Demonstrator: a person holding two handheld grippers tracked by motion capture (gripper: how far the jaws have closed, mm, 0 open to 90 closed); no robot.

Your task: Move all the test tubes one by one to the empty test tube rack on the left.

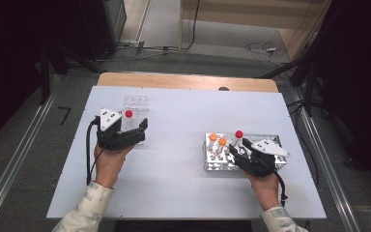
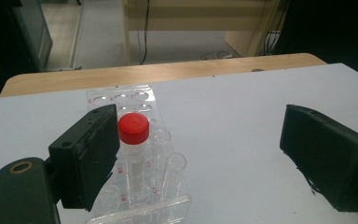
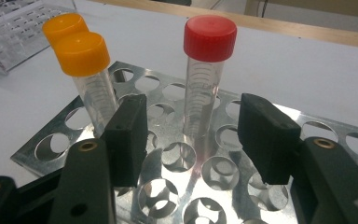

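From the high view, the left gripper (image 1: 134, 126) sits over a clear plastic rack (image 1: 135, 104) at the table's left, a red-capped tube (image 1: 128, 114) standing in it just beside the jaws. The right gripper (image 1: 238, 151) reaches into a metal rack (image 1: 213, 164) at the right, where a second red-capped tube (image 1: 238, 135) and two orange-capped tubes (image 1: 218, 141) stand. The white table (image 1: 183, 125) between the racks is bare.

In the left gripper view the jaws stand wide apart and hold nothing — the racked tube (image 2: 134, 135) is close against the left jaw, seated in its hole, with an uncapped empty tube (image 2: 173, 170) just beside it. Any sideways sweep here could, I judge, knock the capped tube or tip the light plastic rack.

In the right gripper view the jaws are open, flanking the tube with the red cap (image 3: 207, 74) but not touching it. The nearer orange-capped tube (image 3: 86, 79) stands just beyond the left jaw — closing off-centre, or lifting at a tilt, could bump it or drag the tube against the hole's metal edge.
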